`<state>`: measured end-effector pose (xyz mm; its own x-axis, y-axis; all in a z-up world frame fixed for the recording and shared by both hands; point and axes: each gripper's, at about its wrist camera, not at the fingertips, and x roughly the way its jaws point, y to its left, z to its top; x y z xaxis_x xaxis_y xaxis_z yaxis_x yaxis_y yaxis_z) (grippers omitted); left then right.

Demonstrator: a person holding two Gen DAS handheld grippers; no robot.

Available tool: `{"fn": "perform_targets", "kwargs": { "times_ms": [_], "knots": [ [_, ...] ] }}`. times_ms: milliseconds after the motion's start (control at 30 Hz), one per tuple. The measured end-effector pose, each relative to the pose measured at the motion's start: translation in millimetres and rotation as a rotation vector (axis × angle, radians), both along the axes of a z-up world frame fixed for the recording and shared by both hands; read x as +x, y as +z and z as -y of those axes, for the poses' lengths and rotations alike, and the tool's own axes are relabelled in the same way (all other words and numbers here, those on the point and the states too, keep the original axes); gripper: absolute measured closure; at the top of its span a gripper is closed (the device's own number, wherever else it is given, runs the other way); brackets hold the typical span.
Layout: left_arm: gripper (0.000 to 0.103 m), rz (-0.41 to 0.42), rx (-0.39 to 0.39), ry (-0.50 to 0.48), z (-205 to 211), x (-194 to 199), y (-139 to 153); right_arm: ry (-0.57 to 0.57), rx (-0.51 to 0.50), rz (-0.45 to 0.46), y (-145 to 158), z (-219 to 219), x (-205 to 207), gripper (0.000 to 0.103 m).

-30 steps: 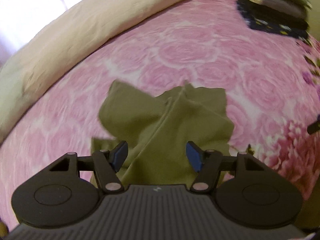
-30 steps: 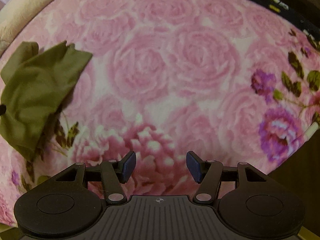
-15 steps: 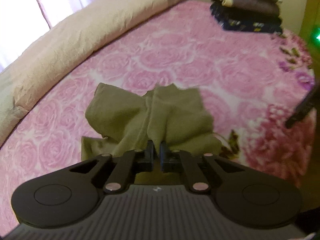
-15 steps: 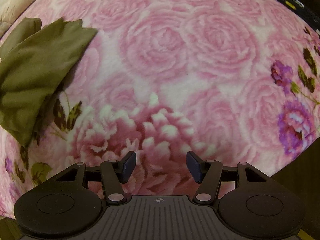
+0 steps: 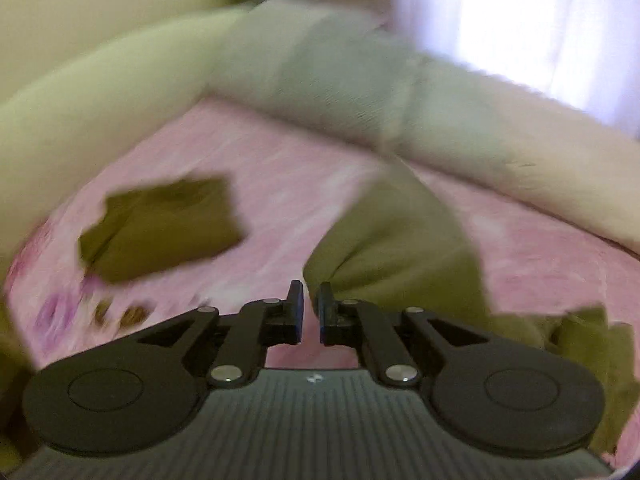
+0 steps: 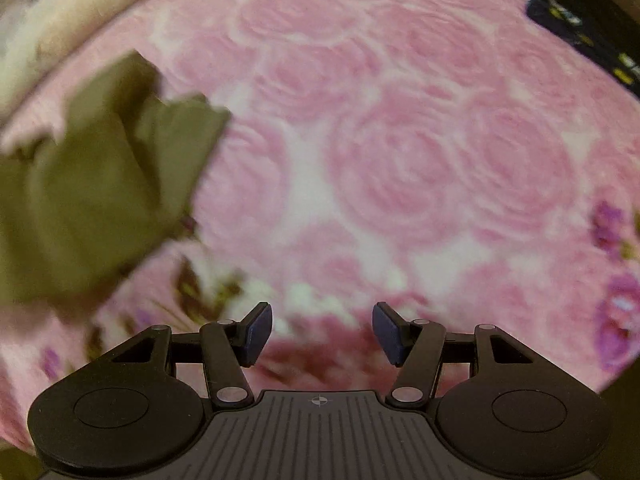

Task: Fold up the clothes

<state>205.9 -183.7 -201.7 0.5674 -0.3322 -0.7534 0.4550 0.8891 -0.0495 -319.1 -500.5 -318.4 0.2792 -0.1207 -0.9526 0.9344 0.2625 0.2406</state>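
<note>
1. The left gripper (image 5: 310,312) has its jaws closed almost together, with only a thin gap between the 2 pads.
2. An olive-green garment (image 5: 404,248) rises from the tip of the right-hand pad and spreads up and to the right. It seems that an edge of the cloth is pinched there, but the picture is blurred and the exact contact is hard to see.
3. More of the same olive cloth (image 5: 592,360) hangs at the lower right of the left wrist view, beside the gripper body.
4. A separate patch of olive cloth (image 5: 160,232) lies flat on the pink rose-patterned blanket (image 5: 288,200), well to the left of the gripper. I cannot tell if it is another piece or a part of the same garment.
5. A pale cream quilt roll (image 5: 100,120) runs along the far edge of the bed, and a greyish part of it (image 5: 340,76) lies in the middle. Behind it there is a bright curtain (image 5: 540,12).
6. The right gripper (image 6: 322,334) has its jaws apart, and nothing is between them. It points down at the pink blanket (image 6: 400,160).
7. In the right wrist view the olive garment (image 6: 92,192) is at the left side, bunched and blurred, well apart from the right gripper.
8. A dark patterned fabric (image 6: 580,20) is at the upper right corner of this view.
</note>
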Motion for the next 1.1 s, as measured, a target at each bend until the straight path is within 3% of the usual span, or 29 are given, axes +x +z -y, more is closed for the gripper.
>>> {"fn": "perform_targets", "kwargs": {
  "times_ms": [100,200,267,333,433,533,633,733,767,800,833,900,1100],
  "knots": [
    [0.099,-0.085,0.03,-0.039,3.7,-10.8,-30.9,-0.129,0.05,0.165,-14.7,6.9,10.2,0.044],
    [0.095,-0.161,0.049,-0.169,21.7,-33.5,-61.7,-0.275,0.118,0.275,-36.7,11.9,18.8,0.044],
    [0.085,-0.189,0.065,-0.327,43.8,-57.3,-75.7,-0.348,0.139,0.319,-49.2,14.7,24.5,0.044],
    [0.064,-0.195,0.089,-0.522,73.2,-87.5,-85.7,-0.409,0.146,0.337,-55.4,16.9,27.4,0.044],
    [0.056,-0.153,0.133,-0.819,115.2,-135.9,-96.2,-0.447,0.147,0.342,-55.0,16.8,23.4,0.044],
    [0.051,0.028,0.226,-1.123,143.7,-198.0,-110.4,-0.452,0.135,0.321,-49.9,17.8,9.2,0.044],
    [0.051,0.283,0.336,-1.385,152.7,-249.7,-136.3,-0.487,0.133,0.297,-48.3,13.3,-11.4,0.044],
    [0.051,0.559,0.468,-1.567,151.6,-285.1,-171.3,-0.538,0.14,0.288,-47.7,7.5,-37.1,0.044],
    [0.055,0.62,0.51,-1.599,152.4,-290.5,-181.3,-0.551,0.142,0.287,-47.7,6.2,-43.3,0.044],
    [0.076,0.664,0.551,-1.62,153.9,-292.8,-190.2,-0.562,0.145,0.285,-47.9,5.1,-48.5,0.044],
    [0.098,0.653,0.556,-1.622,157.1,-289.8,-191.1,-0.571,0.146,0.283,-48.0,3.9,-52.7,0.044],
    [0.098,0.544,0.499,-1.603,166.3,-276.0,-178.1,-0.58,0.146,0.282,-47.5,2.5,-58.5,0.044],
    [0.099,0.093,0.138,-1.461,211.7,-199.5,-90.6,-0.564,0.142,0.253,-45.0,4.1,-46.2,0.044]
  ]
}}
